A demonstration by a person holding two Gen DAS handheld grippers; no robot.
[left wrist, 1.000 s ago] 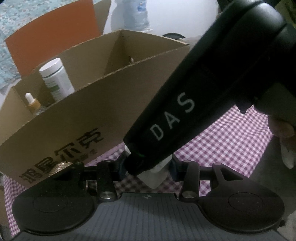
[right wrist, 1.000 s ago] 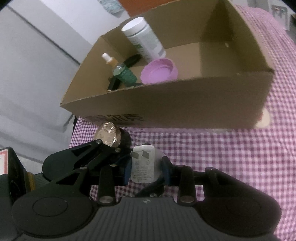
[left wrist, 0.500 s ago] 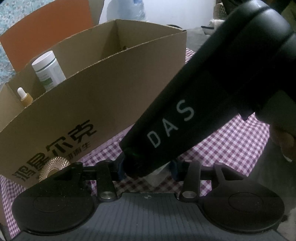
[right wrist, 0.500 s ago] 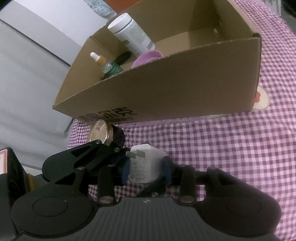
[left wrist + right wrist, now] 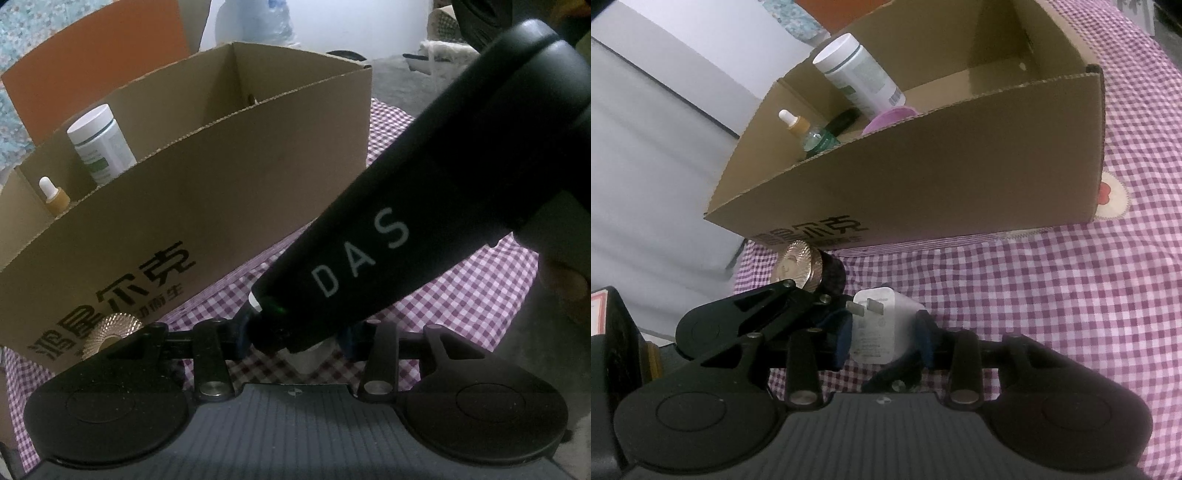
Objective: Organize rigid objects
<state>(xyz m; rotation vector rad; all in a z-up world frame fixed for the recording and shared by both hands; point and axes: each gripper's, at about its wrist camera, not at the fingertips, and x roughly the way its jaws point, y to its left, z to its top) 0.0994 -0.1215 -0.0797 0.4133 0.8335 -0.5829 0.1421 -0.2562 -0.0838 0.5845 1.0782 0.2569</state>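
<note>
Clamping a white charger plug (image 5: 882,328) between its blue pads (image 5: 841,339), the right gripper (image 5: 882,334) holds it just above the purple checked cloth (image 5: 1071,314), prongs pointing up and to the left; its jaws are closing on the plug.

In the left wrist view, the left gripper (image 5: 293,334) has its two pads on either side of the tip of the right tool's black housing (image 5: 388,240), with a white corner of the plug showing just below. Its jaws are closing too, but whether the pads actually press on anything cannot be told, since the housing covers the gap.

Just beyond the left tool's arm, a dark jar with a ribbed gold cap (image 5: 801,266) lies on its side on the cloth, close against the printed front wall of a cardboard box (image 5: 923,177).

Inside the box, at its left end, stand a small dropper bottle (image 5: 794,123) and a green bottle (image 5: 818,142), with a black tube (image 5: 844,120), a purple lid (image 5: 890,116) and a tall white bottle (image 5: 860,77) leaning beside them. The right part of the box shows bare cardboard floor.

Behind the box, an orange board (image 5: 99,51) stands upright.
</note>
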